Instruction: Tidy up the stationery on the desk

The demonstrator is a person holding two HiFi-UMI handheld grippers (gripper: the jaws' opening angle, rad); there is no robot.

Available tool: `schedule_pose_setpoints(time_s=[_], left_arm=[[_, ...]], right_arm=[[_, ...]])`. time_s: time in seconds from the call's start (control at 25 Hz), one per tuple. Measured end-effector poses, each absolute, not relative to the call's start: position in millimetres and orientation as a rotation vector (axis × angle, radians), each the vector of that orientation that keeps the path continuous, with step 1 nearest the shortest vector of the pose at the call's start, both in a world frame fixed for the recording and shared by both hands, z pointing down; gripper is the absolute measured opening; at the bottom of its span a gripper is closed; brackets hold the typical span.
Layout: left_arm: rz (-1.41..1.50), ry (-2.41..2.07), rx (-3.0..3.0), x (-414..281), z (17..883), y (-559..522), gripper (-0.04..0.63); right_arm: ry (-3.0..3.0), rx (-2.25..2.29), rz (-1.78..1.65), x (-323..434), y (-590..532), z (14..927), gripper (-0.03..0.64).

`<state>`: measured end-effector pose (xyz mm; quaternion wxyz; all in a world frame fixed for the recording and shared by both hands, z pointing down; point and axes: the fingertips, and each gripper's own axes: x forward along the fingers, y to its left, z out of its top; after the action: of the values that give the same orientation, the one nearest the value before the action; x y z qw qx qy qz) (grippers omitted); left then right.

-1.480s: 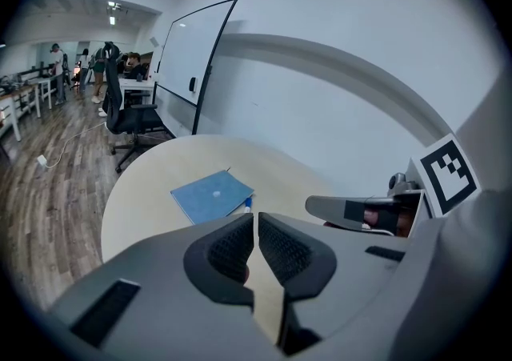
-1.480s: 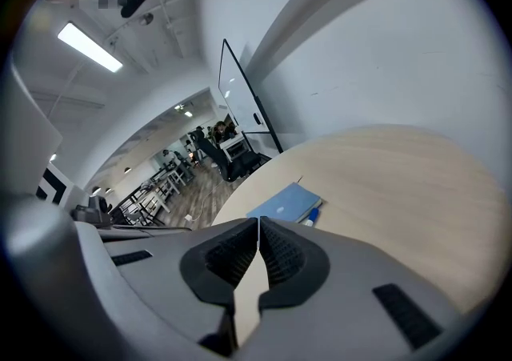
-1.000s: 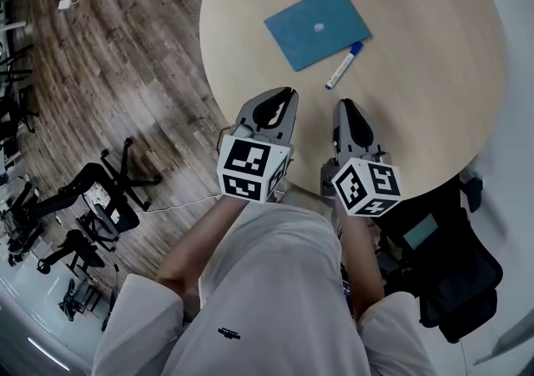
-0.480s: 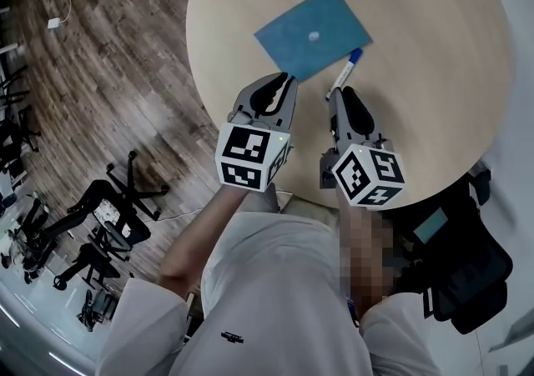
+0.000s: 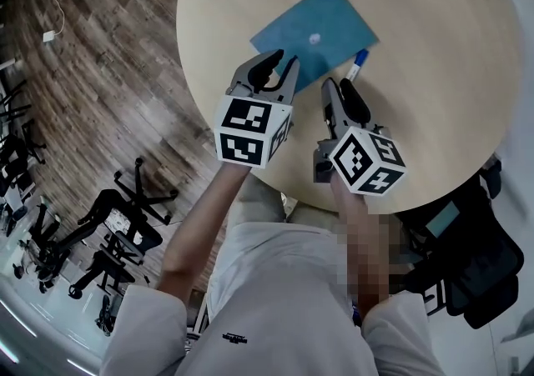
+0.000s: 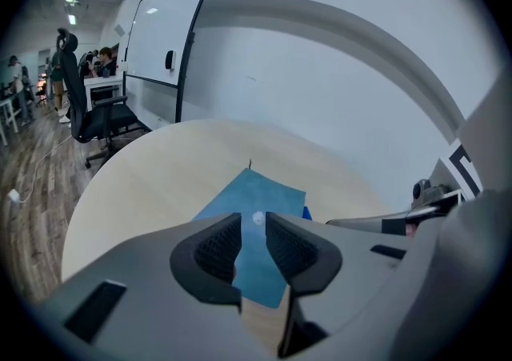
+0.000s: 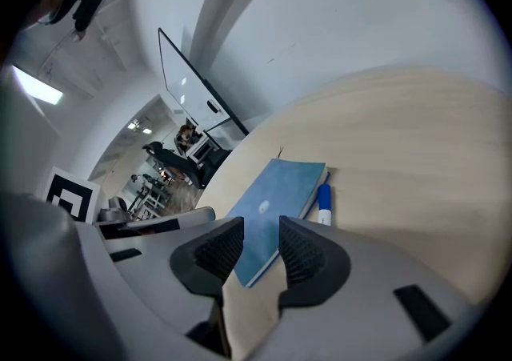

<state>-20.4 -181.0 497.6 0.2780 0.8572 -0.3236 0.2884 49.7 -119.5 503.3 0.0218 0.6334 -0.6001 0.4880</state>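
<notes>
While my left gripper (image 5: 278,67) and right gripper (image 5: 337,92) are opening part-way on nothing, the notebook (image 5: 321,31) lying just ahead of the left and the pen (image 5: 355,65) just ahead of the right, I am risking a jaw tip rolling that pen away.

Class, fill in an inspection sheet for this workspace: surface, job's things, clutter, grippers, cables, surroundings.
Surface: round pale wood table.
Job's things: blue notebook lying flat; blue-capped marker beside its edge.
Clutter: nothing seen.
Grippers: left gripper and right gripper above the table's near side; both jaws have just been opening, nothing between them.
Cables: white cable with plug on the floor.
Surroundings: wood floor, office chairs, whiteboard.
</notes>
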Motion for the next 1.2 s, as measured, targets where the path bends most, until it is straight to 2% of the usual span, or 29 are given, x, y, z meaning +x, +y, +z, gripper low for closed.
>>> schedule_pose_setpoints(time_s=[0.32,0.64,0.76,0.96,1.2], left_arm=[[0.879,-0.800,2.326,-22,524,-204,0.138],[0.982,-0.756,2.339,-26,543,-221,0.152],[1.041,-0.738,2.372,-26,549,-231,0.190],[1.101,-0.674,2.409,-20,564,-245,0.239],[1.087,-0.596,2.381,-15,570,-244,0.239]], right_arm=[[-1.756,2.033,1.553,56,-129,524,0.130],[-1.690,2.060,1.605,49,-135,539,0.130],[-1.683,2.034,1.631,41,-141,545,0.130],[-1.571,2.060,1.663,43,-139,558,0.175],[-1.518,2.024,1.698,42,-139,568,0.189]])
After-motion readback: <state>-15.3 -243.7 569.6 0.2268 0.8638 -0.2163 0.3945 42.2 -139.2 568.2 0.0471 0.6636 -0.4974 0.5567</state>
